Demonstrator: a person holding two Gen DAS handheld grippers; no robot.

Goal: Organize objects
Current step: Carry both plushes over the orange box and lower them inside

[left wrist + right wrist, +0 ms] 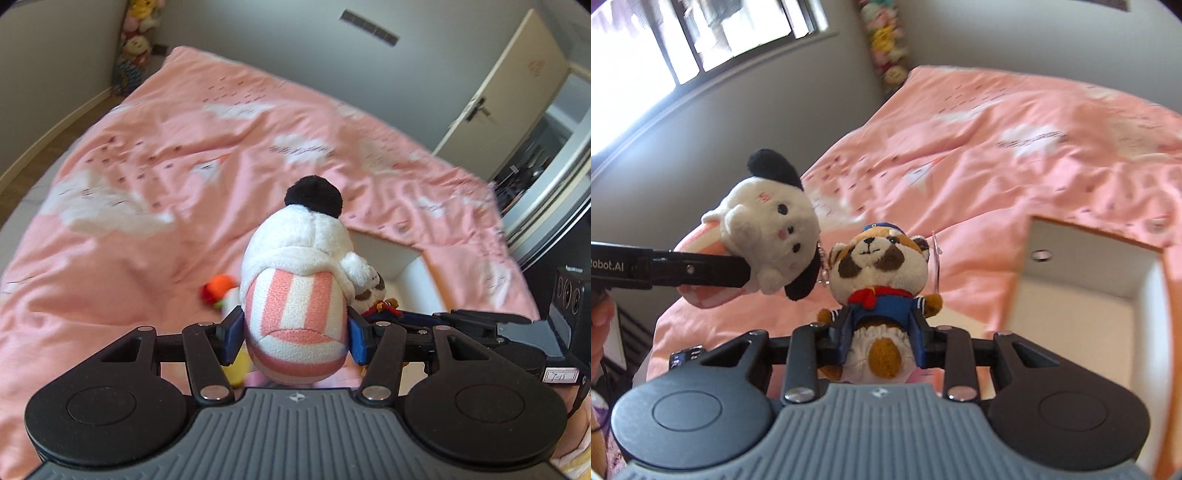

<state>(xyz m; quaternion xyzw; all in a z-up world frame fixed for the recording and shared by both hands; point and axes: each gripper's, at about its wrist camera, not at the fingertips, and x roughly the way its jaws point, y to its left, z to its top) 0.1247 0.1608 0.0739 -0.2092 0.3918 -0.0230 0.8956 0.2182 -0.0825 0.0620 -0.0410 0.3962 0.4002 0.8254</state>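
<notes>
My left gripper (295, 334) is shut on a white plush dog (295, 280) with black ears and a pink-striped body, held above the bed. It also shows in the right wrist view (768, 236), at the left. My right gripper (884, 338) is shut on a brown-and-white sailor bear plush (881, 273) in a blue top and red scarf. The two plushes hang side by side, almost touching. An open white box (1082, 310) sits on the bed just right of the bear; it also shows in the left wrist view (402, 266).
The pink cloud-print duvet (166, 184) covers the bed. An orange-and-yellow toy (218, 288) lies on it under my left gripper. Plush toys (135, 44) are stacked in the far corner. A white door (509, 85) stands open at right. A window (683, 40) is at left.
</notes>
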